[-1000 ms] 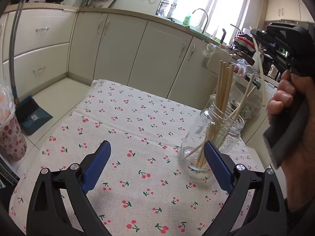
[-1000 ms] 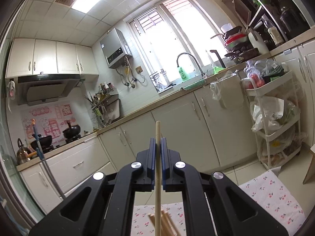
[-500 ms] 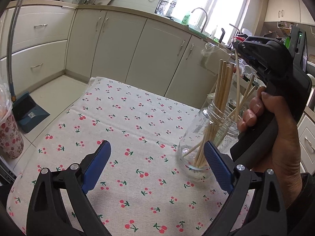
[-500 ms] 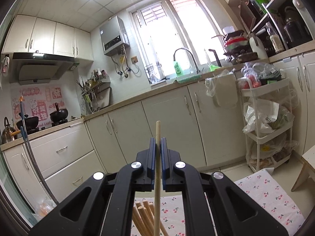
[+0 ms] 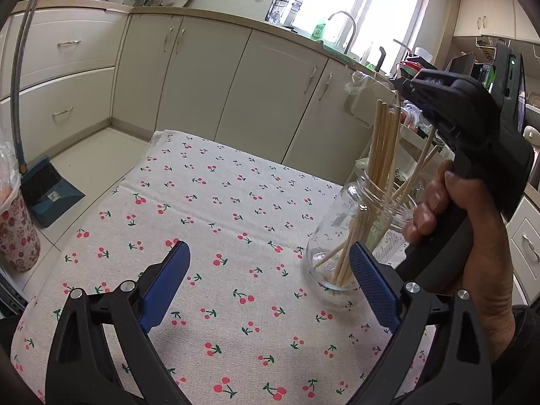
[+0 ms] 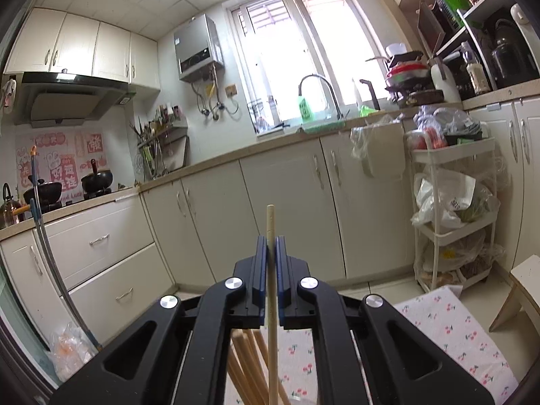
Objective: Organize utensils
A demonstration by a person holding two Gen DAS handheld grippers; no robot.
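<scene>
Biggest risk here: the chopstick snags on the bundle already in the glass jar and tips it over on the cherry tablecloth. The right gripper pinches that pale wooden stick upright above the jar. The left gripper sits wide open, holding nothing.
</scene>
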